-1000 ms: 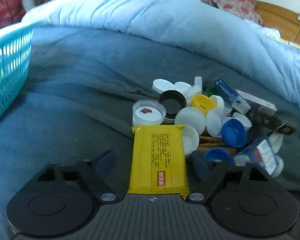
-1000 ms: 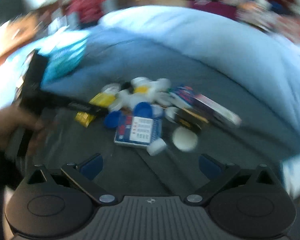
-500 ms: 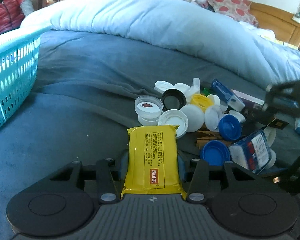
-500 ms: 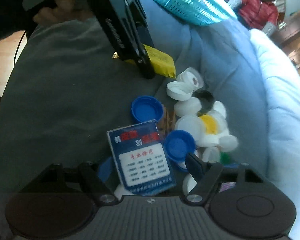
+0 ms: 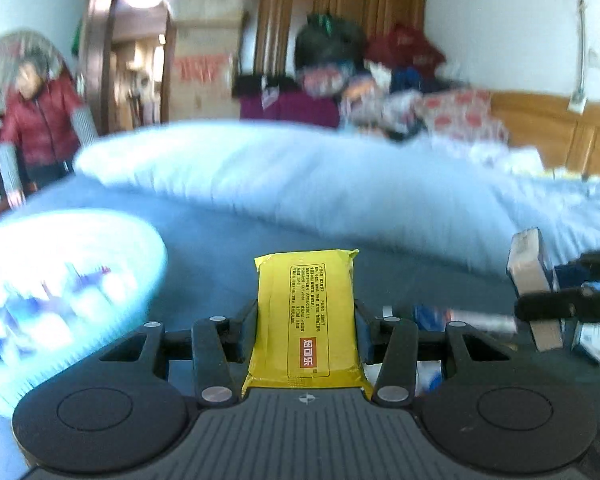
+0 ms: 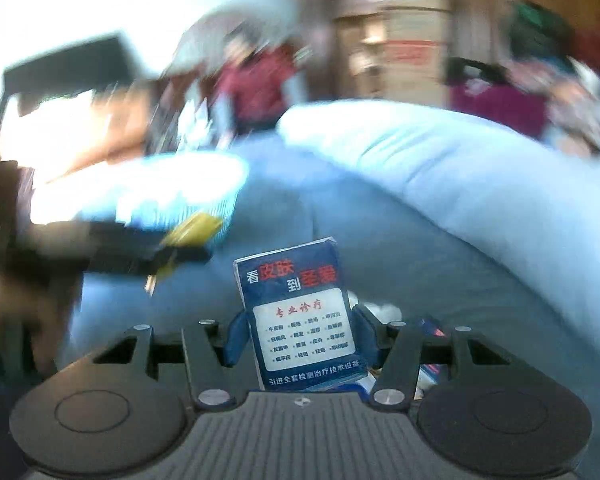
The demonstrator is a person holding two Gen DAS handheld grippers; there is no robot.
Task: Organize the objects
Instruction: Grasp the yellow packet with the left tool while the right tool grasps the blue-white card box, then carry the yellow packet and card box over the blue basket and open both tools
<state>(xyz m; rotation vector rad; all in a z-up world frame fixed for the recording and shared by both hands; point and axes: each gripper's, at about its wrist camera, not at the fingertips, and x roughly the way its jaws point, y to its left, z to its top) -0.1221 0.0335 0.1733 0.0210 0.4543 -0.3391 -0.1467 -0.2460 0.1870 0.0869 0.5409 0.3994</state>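
Observation:
My left gripper [image 5: 306, 320] is shut on a yellow packet [image 5: 306, 312] with small print and a red label, held up above the bed. My right gripper [image 6: 298, 332] is shut on a blue tissue pack [image 6: 300, 312] with Chinese text, also lifted. In the right wrist view the left gripper and the yellow packet [image 6: 192, 228] appear blurred at the left, close to the turquoise basket [image 6: 160, 196]. In the left wrist view the basket [image 5: 60, 280] is at the left, blurred, and the right gripper [image 5: 568, 304] shows at the right edge.
A light blue duvet [image 5: 300, 176] lies rolled across the grey-blue bed sheet [image 5: 220, 252]. A person in a red jacket [image 5: 40, 120] stands at the far left. Clothes [image 5: 380, 76] are piled by the wooden headboard [image 5: 540, 132].
Both grippers have closed on their items and lifted them off the pile. The views have swung upward and toward the basket; the pile of caps has dropped out of sight.

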